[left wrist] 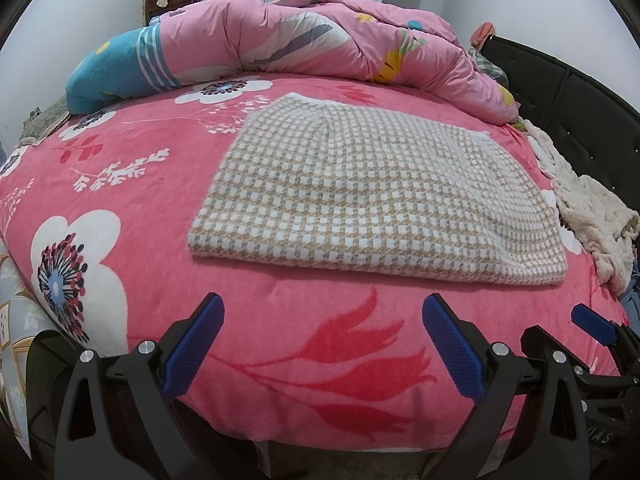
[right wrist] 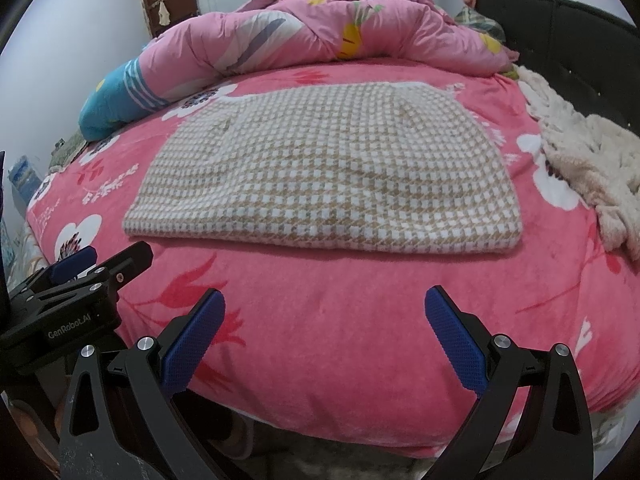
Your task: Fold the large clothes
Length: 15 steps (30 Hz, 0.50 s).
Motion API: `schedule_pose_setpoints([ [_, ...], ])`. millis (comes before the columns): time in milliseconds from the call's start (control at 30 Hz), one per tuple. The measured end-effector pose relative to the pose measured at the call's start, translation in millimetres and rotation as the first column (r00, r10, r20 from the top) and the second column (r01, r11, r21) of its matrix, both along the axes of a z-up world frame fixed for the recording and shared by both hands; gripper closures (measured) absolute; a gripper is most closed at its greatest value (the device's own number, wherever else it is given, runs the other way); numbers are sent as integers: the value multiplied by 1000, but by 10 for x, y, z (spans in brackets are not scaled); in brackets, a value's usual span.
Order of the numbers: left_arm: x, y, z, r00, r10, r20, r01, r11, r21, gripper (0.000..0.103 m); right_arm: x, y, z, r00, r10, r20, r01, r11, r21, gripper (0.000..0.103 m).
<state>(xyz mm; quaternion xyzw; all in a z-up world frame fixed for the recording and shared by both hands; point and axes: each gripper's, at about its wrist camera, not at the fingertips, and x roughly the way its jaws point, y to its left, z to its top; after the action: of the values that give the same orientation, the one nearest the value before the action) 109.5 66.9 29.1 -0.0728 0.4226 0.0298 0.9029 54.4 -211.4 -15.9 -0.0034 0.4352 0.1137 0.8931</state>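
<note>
From the left wrist view, the checked garment (left wrist: 360, 188), a tan-and-white houndstooth knit, lies flat on the pink floral bed cover (left wrist: 280, 360) as a neat, roughly rectangular packet, right of the middle of the bed and well clear of its near edge. Its near edge is thick and rounded, which reads as a fold line with more than one layer stacked there. No sleeve or loose flap sticks out. The left tongs (left wrist: 322, 344) hover over the near edge of the bed, spread wide and empty, apart from the garment. At the right edge of this view the right tongs (left wrist: 592, 326) show only in part.

From the right wrist view, the same packet (right wrist: 328, 172) sits in the middle of the bed, its edges fairly straight and its top smooth apart from a few shallow dimples. The right tongs (right wrist: 324, 340) are also spread wide, holding nothing, short of the garment's near edge. A rumpled pink quilt (right wrist: 320, 28) is heaped at the far side and a cream fleece blanket (right wrist: 592, 160) lies to the right, both apart from the packet.

By my judgement the folding is largely or wholly done: the garment is already compact. What may remain is one more fold to halve it, or a smoothing pass.
</note>
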Motion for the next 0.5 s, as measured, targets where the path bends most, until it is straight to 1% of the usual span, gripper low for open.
schedule_pose_setpoints([
  [500, -18, -2, 47, 1000, -3, 5, 3, 1000, -1, 5, -15, 12, 8, 1000, 5, -1, -5, 1000, 1, 8],
])
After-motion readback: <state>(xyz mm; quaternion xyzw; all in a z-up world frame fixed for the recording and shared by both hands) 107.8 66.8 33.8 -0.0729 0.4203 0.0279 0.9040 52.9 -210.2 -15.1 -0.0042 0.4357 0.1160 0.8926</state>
